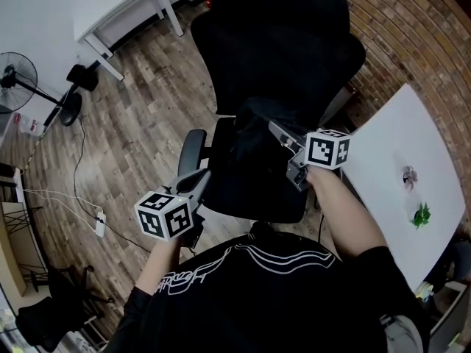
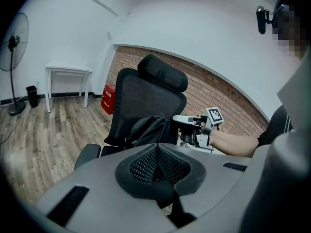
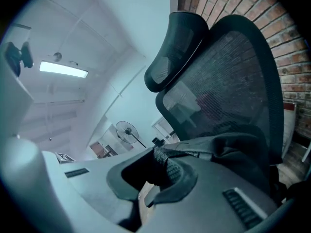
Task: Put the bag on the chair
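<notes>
A black bag (image 1: 254, 149) lies on the seat of a black mesh office chair (image 1: 280, 43). The right tool (image 1: 277, 132) pinches the bag's top edge. The left tool (image 1: 196, 180), jaws pressed together and holding nothing, is beside the armrest (image 1: 191, 149).

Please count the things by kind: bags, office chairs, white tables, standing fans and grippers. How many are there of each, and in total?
Bag: 1
Office chair: 1
White tables: 2, table by the wall, table beside the person
Standing fan: 1
Grippers: 2, left gripper, right gripper
Total: 7
</notes>
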`<state>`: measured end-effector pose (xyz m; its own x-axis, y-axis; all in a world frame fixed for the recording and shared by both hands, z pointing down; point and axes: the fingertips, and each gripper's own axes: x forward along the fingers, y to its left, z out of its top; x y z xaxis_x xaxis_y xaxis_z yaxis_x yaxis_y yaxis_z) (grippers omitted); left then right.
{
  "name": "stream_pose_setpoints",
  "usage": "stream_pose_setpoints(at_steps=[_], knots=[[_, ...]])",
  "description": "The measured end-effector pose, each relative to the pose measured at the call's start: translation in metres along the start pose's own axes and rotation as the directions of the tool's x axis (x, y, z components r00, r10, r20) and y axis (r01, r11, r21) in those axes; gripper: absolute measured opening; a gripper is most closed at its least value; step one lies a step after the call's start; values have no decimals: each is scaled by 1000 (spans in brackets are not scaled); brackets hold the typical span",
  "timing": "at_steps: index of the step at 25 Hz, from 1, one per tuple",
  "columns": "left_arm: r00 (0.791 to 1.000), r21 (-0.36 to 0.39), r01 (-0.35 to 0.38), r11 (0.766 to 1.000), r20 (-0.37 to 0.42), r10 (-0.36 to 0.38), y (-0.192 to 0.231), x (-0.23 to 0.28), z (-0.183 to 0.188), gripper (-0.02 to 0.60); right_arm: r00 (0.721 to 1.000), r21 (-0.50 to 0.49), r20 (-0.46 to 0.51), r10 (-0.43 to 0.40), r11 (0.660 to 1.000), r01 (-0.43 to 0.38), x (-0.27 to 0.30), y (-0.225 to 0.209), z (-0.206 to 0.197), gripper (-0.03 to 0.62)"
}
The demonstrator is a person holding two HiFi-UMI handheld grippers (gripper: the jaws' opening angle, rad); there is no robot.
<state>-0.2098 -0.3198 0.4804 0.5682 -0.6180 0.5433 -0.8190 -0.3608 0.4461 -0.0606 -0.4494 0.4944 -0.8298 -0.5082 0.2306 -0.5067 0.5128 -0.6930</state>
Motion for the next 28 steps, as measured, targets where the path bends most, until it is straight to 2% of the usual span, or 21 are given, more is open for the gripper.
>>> stream_pose_setpoints(at_steps=[4, 7, 12, 17, 19, 23, 28], knots=[[1000, -13, -16, 1000, 4, 16, 5, 6, 0, 34, 1000, -25, -11, 26, 999, -27, 9, -8, -1, 3], [1000, -16, -17, 1000, 14, 17, 5, 12, 1, 34, 999, -6, -23, 37, 999, -37, 17, -18, -5, 5], [999, -13, -5, 1000, 39, 6, 0, 21, 7, 34, 1000, -5, 1, 8, 1000, -8, 22, -36, -3, 6], [997, -3, 1, 1000, 72, -1, -2, 24, 14, 34, 1000, 57, 16, 12, 998, -13, 22, -44, -2, 10], [997, -15, 7, 1000, 80, -6, 1, 27, 14, 34, 999, 75, 27, 29, 997, -31, 22, -42, -5, 37], [997, -40, 32, 999, 75, -29, 2, 32, 9, 34, 999, 97, 34, 23, 995, -27, 18, -44, -9, 152], [995, -33, 63, 997, 73, -60, 0, 33, 12, 34, 1000, 96, 1, -14, 995, 13, 7, -45, -22, 208]])
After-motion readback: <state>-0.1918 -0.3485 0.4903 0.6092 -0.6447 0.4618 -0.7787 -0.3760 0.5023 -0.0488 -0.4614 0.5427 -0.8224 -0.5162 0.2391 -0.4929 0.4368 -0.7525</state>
